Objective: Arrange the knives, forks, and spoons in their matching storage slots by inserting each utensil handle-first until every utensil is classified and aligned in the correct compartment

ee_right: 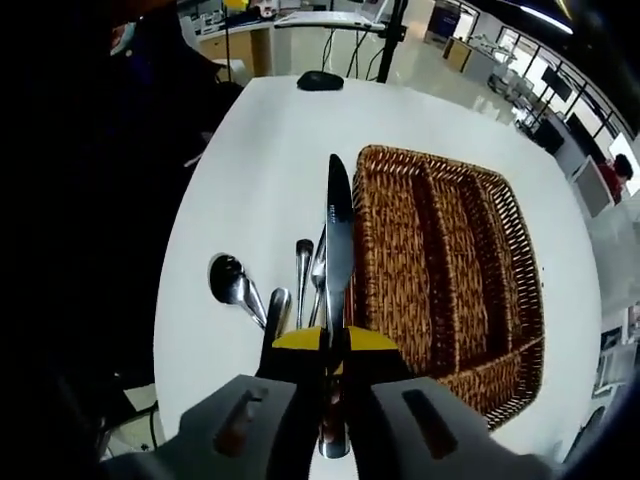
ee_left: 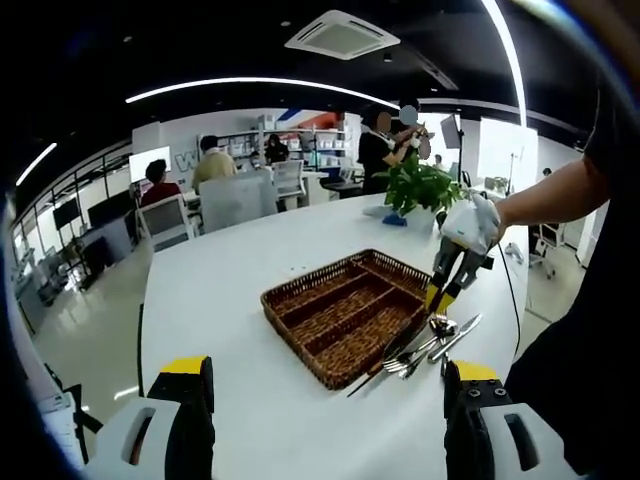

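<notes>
Basket (ee_left: 340,312): sat on the counter (ee_left: 230,290), well in from its edges; its compartments held nothing.
Loose utensils (ee_left: 420,350): lay on the counter in a cluster just beside one side of the basket.
Spoon (ee_right: 232,285): lay at the outer side of that cluster, farthest from the basket.
Knife (ee_right: 338,240): sat between the right tongs (ee_right: 335,340), blade pointing away along the basket's side, above the cluster.
Left tongs (ee_left: 325,375): hung over the counter's near edge, apart from the basket.
Plant (ee_left: 425,185): stood on the counter beyond the basket, toward the far edge.
</notes>
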